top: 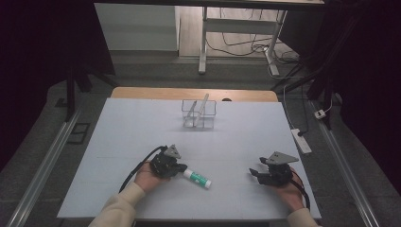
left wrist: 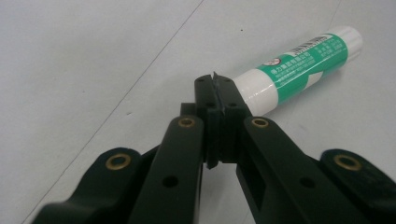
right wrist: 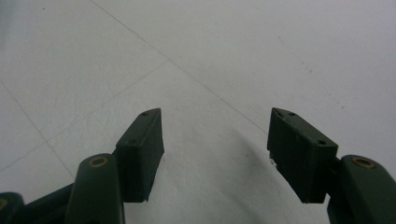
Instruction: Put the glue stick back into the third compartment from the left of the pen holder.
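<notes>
Resting low on the matte white worktop [top: 118, 142], the left hand-held gripper [left wrist: 215, 84] has its black jaws clenched empty, tips beside the white cap of a smooth green-and-white cylindrical glue stick [left wrist: 299, 65] lying flat. The right hand-held gripper [right wrist: 215, 135] is released. Farther back stands a clear plastic box [top: 199, 115].

green-and-white glue stick [left wrist: 299, 65] (black print), black left hand-held gripper [left wrist: 215, 86], white table [top: 123, 142]
</notes>
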Demonstrator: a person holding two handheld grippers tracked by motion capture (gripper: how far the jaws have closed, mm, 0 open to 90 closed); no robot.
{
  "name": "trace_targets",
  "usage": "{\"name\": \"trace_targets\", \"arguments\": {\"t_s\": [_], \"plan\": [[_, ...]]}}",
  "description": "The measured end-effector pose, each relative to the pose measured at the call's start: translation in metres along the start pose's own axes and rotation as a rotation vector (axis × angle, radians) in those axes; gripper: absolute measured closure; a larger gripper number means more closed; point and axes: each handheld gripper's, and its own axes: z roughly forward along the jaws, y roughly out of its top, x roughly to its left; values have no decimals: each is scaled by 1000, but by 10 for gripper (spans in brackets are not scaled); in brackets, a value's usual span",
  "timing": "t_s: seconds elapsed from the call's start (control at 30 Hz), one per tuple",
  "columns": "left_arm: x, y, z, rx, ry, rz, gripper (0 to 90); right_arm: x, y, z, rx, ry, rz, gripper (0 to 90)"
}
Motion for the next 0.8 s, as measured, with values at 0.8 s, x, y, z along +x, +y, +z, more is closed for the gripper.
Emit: {"name": "trace_targets", "arguments": {"t_s": [0.8], "plan": [[19,-46,-58,-164,165,-102,697,1,1,-3,-22,5,9,358]]}}
